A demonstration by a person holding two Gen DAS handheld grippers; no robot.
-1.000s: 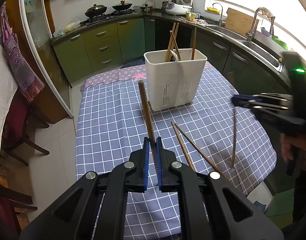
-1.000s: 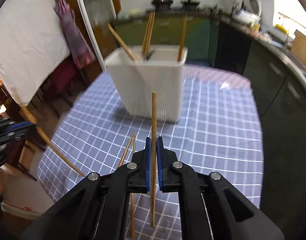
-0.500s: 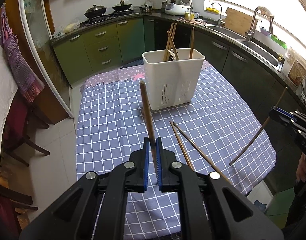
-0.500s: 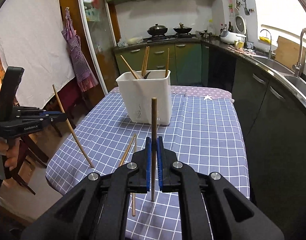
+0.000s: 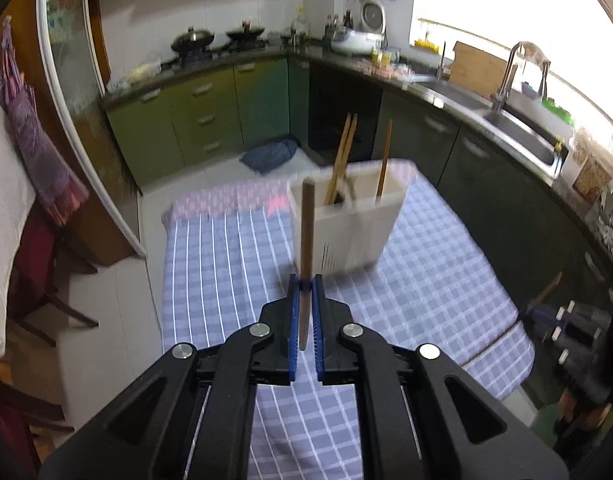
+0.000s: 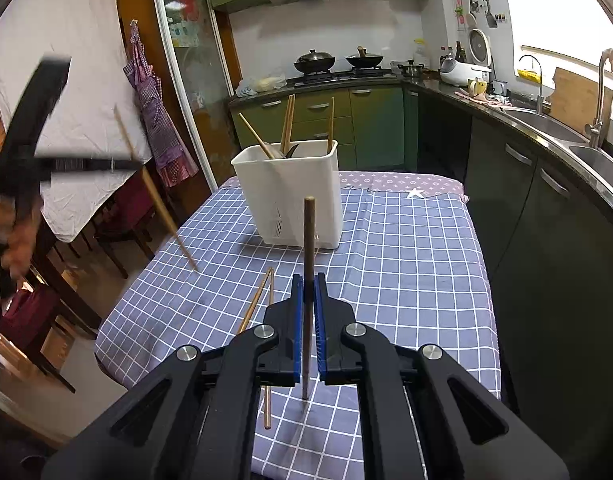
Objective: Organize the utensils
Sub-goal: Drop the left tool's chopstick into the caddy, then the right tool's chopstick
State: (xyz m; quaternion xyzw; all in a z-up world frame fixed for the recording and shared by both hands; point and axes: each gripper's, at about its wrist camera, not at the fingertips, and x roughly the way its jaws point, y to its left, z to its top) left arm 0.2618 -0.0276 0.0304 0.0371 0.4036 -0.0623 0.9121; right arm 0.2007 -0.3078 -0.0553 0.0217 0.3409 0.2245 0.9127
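Note:
A white utensil holder (image 6: 292, 190) stands on the blue checked tablecloth (image 6: 406, 264) with several chopsticks upright in it; it also shows blurred in the left wrist view (image 5: 346, 228). My left gripper (image 5: 305, 284) is shut on a brown chopstick (image 5: 306, 228), held high above the table's near-left side; from the right wrist view this gripper (image 6: 130, 165) and its chopstick (image 6: 162, 208) appear at the left. My right gripper (image 6: 309, 280) is shut on another chopstick (image 6: 308, 256), held upright near the table's front. Two loose chopsticks (image 6: 262, 300) lie on the cloth.
Green kitchen cabinets (image 6: 346, 120) and a counter with a sink (image 6: 594, 156) run behind and to the right of the table. Chairs (image 6: 118, 216) and a white cloth-covered surface (image 6: 62, 120) stand at the left.
My left gripper has lifted and tilted, so the holder sits lower and nearer its chopstick tip. My right gripper has stayed about where it was.

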